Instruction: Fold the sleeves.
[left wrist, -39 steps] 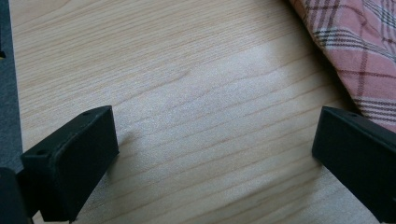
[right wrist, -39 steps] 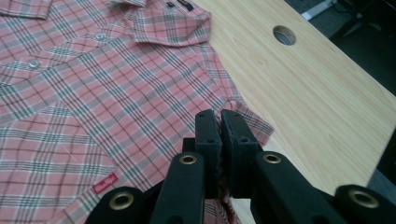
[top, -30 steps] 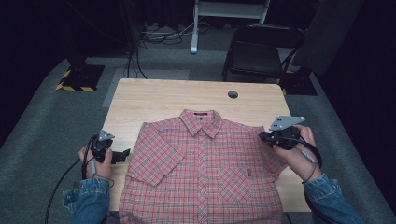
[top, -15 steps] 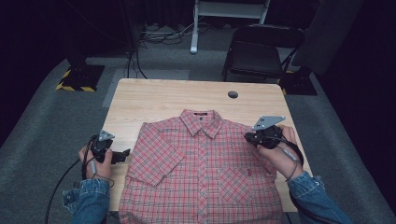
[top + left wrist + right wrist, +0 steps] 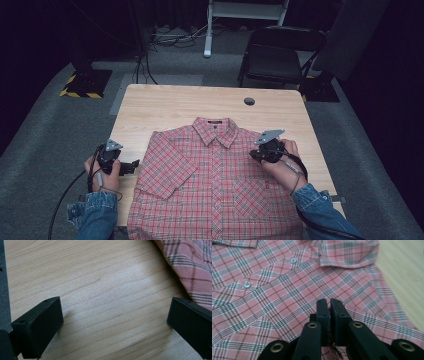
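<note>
Here, pale wood table (image 5: 165, 105), plaid shirt (image 5: 210, 185), left tool (image 5: 131, 167) spread, right tool (image 5: 253, 155) pinching shirt, grey carpet (image 5: 45, 135)

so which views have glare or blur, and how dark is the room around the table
High view: the table and plaid shirt are lit, the floor and chair fall into darkness. Left gripper view: a pale sheen on the wood, shirt edge sharp. Right gripper view: the shirt is crisp, the wood at the top right is blurred.
</note>
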Demonstrator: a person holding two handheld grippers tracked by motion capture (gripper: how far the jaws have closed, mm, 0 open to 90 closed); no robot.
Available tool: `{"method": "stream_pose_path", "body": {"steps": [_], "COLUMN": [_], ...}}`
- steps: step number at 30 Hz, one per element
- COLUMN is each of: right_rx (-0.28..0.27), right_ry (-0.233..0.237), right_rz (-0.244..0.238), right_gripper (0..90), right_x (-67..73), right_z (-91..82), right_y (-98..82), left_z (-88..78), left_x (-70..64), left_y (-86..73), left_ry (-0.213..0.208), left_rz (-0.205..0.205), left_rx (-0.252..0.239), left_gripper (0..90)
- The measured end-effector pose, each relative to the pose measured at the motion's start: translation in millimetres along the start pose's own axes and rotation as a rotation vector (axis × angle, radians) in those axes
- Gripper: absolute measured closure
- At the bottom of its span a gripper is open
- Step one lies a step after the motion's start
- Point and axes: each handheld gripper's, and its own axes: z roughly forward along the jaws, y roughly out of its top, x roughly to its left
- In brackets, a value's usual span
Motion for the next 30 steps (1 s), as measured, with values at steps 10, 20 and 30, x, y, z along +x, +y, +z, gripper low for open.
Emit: {"method": "stream_pose_path", "body": {"steps": [10, 20, 30], "right_rx": [-0.139, -0.099, -0.078], "right_ry": [-0.067, -0.143, -0.165], "right_rz": [0.086, 0.190, 0.240], "right_gripper": [40.1, 37.8, 41.1], "right_x": [-26.4, -57.6, -68.7], "right_z": [-14.7, -27.8, -35.0], "right_y": [-11.3, -62.9, -94.2], "left_z": [0.0, 0.0, 0.1], "left_x": [-0.1, -0.1, -0.4], "left_y": [0.0, 0.0, 0.1], "left_ry": [-0.001, -0.001, -0.002], "left_rz": [0.000, 0.000, 0.001], "left_rx": [0.000, 0.000, 0.000], "left_gripper": [0.3, 0.4, 0.3]}}
